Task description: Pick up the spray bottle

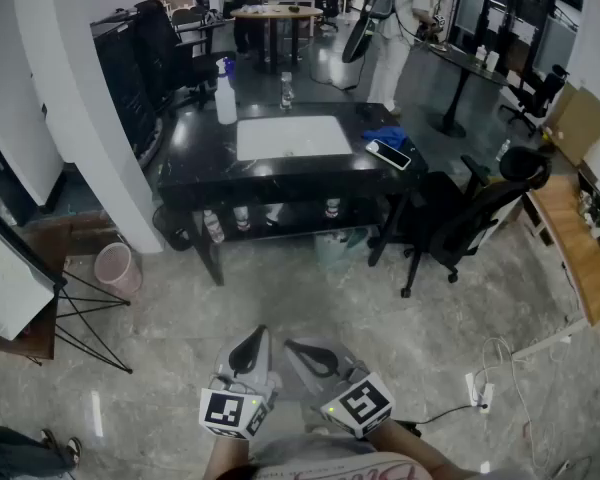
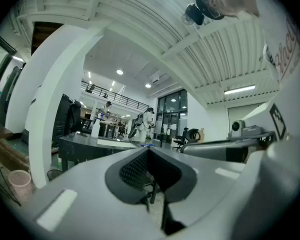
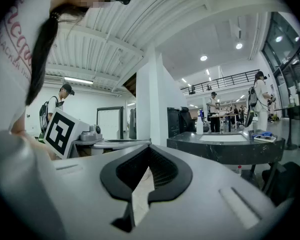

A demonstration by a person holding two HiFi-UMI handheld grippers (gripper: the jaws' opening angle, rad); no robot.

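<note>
black table point(image 1: 193, 160) bears a white mat point(image 1: 292, 136), spray bottle point(image 1: 225, 99), blue cloth point(image 1: 388, 136) and phone point(image 1: 389, 154).

This looks like an open-plan office. A black desk point(image 1: 195, 168) stands at 12 o'clock and a swivel chair point(image 1: 470, 218) at 2 o'clock. Beyond them are a round wooden table point(image 1: 272, 13), standing people point(image 1: 400, 18) and glass partitions point(image 1: 500, 13). Strip lights point(image 2: 239, 90) hang overhead.

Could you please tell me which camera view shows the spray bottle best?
The head view: the spray bottle stands whole and unobstructed at the black table's far left corner. The left gripper view shows the spray bottle only as a tiny distant white shape, and the right gripper view shows it the same way.
</note>
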